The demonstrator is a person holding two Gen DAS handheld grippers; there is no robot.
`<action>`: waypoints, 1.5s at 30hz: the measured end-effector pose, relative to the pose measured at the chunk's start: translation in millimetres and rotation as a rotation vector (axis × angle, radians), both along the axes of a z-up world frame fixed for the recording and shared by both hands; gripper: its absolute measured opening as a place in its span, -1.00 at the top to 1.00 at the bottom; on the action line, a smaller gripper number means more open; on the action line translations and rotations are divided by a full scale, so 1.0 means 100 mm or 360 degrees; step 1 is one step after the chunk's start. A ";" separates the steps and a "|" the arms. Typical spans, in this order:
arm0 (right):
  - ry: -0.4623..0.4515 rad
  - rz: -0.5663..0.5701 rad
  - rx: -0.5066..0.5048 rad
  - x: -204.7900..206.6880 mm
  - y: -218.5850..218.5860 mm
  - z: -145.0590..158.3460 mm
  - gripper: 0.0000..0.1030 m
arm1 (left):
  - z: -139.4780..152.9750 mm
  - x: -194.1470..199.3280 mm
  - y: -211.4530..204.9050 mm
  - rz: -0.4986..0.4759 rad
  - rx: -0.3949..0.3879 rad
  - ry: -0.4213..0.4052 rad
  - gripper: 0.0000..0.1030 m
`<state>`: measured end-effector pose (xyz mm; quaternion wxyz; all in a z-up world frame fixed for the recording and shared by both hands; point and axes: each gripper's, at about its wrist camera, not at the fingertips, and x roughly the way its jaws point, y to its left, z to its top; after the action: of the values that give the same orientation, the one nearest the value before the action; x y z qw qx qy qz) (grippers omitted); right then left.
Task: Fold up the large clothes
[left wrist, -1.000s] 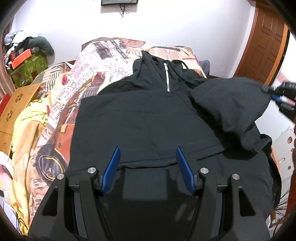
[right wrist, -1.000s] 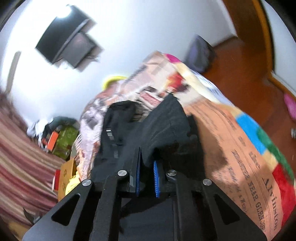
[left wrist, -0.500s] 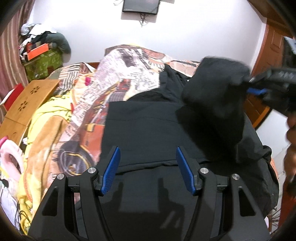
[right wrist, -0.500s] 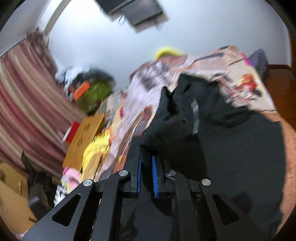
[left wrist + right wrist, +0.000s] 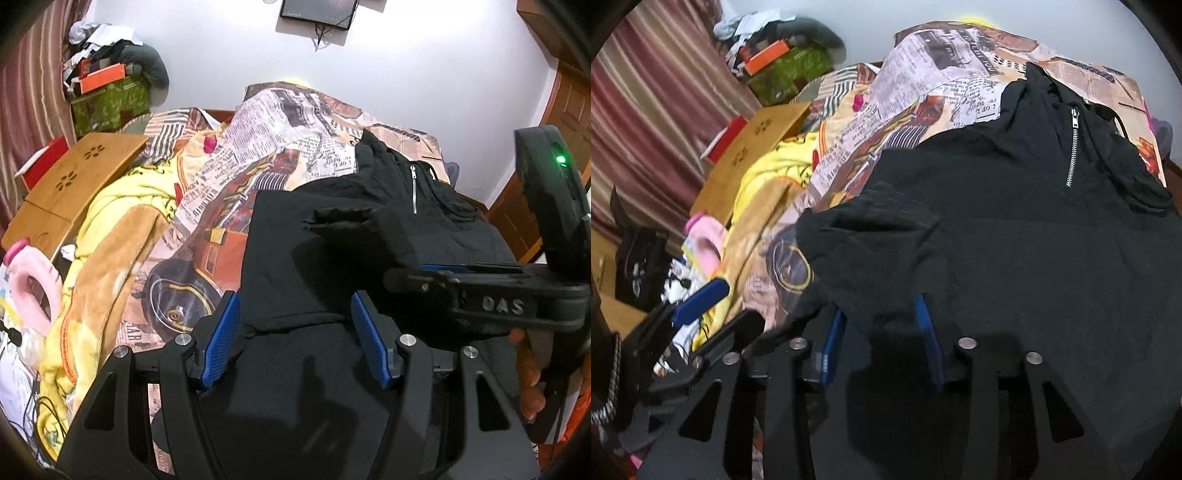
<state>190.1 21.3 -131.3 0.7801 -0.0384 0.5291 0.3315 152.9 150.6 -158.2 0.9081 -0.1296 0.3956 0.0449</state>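
One sleeve (image 5: 354, 232) already folded across black hoodie (image 5: 314, 280) chest, below zipper (image 5: 414, 189); other sleeve, body fold left. Left wrist view: left gripper (image 5: 295, 336) pads apart, empty, over hem, as second ago; right gripper (image 5: 410, 275), then far right of zipper, now close alongside.

Right wrist view: right gripper (image 5: 881, 328) jaws opening, sleeve cloth (image 5: 875, 258) draped between pads; earlier clamped tight. Hoodie (image 5: 1034, 240) on newspaper-print bedspread (image 5: 938, 66).

The black hoodie (image 5: 332, 258) is covering the bed's near half, the right gripper (image 5: 406, 273) is crossing over its right side, and left of it 1 yellow blanket (image 5: 110, 229) is piling up.
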 end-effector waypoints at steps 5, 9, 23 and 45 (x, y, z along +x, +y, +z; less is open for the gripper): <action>-0.0068 -0.0018 -0.0043 -0.06 -0.21 0.08 0.13 | -0.08 0.07 -0.05 -0.0024 -0.0035 0.0035 -0.19; -0.0157 -0.0129 -0.0070 -0.08 -0.58 0.20 0.09 | -0.21 0.15 -0.07 -0.0052 -0.0160 0.0100 -0.19; -0.0393 -0.0804 -0.0274 -0.13 -2.11 0.37 0.06 | -0.89 0.28 0.00 0.0060 -0.0940 0.0324 -0.19; -0.0257 -0.0907 -0.0223 -0.13 -2.63 0.15 0.06 | 0.59 0.86 -0.48 0.0017 0.0206 -0.0283 0.69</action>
<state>177.5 -242.0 -116.5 0.8767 0.0318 0.4765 0.0578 239.2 102.1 -98.9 0.9459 -0.0762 0.3089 0.0634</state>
